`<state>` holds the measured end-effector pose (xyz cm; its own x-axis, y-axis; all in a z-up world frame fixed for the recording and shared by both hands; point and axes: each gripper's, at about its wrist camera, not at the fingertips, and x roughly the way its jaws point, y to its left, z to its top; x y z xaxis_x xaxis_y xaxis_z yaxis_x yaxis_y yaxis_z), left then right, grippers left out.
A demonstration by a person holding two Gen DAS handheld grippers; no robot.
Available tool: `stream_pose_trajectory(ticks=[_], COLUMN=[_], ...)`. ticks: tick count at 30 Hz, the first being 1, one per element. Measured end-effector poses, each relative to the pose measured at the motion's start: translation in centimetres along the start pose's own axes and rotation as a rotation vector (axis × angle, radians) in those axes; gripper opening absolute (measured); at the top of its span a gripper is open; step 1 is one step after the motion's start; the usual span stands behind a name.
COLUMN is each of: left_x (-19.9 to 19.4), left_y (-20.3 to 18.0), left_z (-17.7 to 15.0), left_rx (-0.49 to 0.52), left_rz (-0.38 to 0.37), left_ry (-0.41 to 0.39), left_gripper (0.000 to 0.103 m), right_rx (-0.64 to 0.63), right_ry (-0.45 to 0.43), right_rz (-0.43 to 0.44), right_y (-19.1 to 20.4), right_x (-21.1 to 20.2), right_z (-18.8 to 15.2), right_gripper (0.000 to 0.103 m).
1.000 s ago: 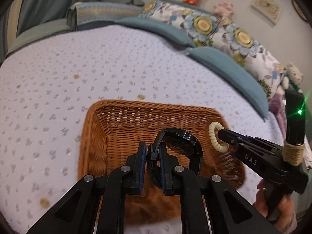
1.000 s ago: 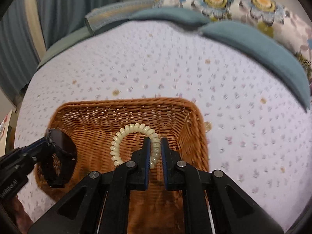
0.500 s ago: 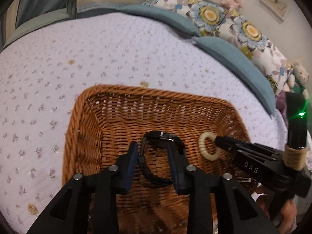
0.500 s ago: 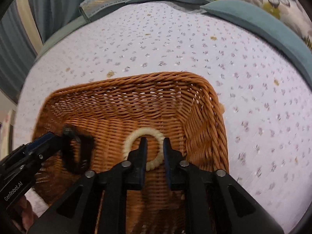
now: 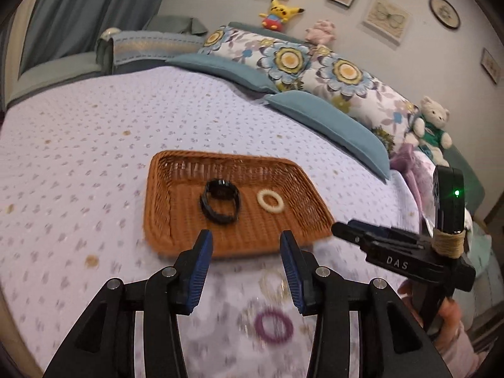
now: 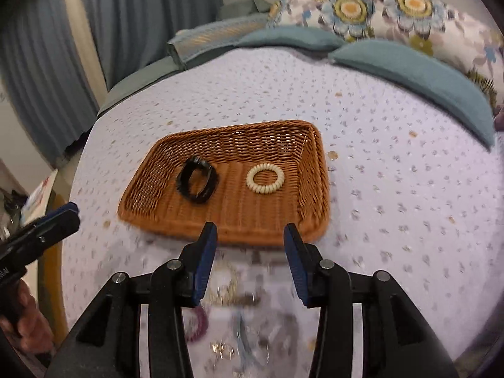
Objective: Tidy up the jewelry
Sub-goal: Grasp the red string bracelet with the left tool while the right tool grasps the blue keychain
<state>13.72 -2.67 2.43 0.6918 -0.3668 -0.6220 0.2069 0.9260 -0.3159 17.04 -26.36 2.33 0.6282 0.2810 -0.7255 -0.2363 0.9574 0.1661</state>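
The left hand-held gripper (image 5: 245,245) and the right hand-held gripper (image 6: 250,241) are both opening with nothing between their jaws. The black watch (image 5: 220,201) and cream coil bracelet (image 5: 270,201) lie apart in the wicker basket (image 5: 157,195) on the bed (image 5: 94,145).

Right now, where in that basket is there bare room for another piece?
The wicker basket has bare weave along its near edge, its left end beside the black watch, and between watch and cream coil bracelet. The bedspread in front, under the jaws, is crowded with blurred jewelry.
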Motion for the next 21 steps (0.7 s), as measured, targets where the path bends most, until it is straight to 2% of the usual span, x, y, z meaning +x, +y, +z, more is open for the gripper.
stream_pose_trajectory(ticks=[4, 7, 13, 17, 21], left_x=[-2.7, -3.7, -3.8, -4.0, -4.1], left_y=[-0.7, -1.1, -1.9, -1.5, -0.9], left_z=[-3.5, -7.1, -13.9, -16.8, -18.1], left_rx=[0.015, 0.006, 0.016, -0.041, -0.076], left_rz=[-0.019, -0.026, -0.022, -0.042, -0.043], left_ry=[0.029, 0.085, 0.198, 0.235, 0.251], left_gripper=[0.045, 0.045, 0.046, 0.045, 0.045], right_rx=[-0.029, -0.003, 0.033, 0.004, -0.013], right_ry=[-0.052, -0.072, -0.032, -0.005, 0.017], right_rz=[-0.013, -0.011, 0.015, 0.006, 0.019], right_y=[0.5, 0.2, -1.5, -1.3, -0.9], right_x=[-3.0, -4.6, -4.8, -4.1, -3.1], right_z=[-3.4, -6.0, -11.1, -12.4, -12.7], right_gripper=[0.047, 0.047, 0.047, 0.045, 0.035])
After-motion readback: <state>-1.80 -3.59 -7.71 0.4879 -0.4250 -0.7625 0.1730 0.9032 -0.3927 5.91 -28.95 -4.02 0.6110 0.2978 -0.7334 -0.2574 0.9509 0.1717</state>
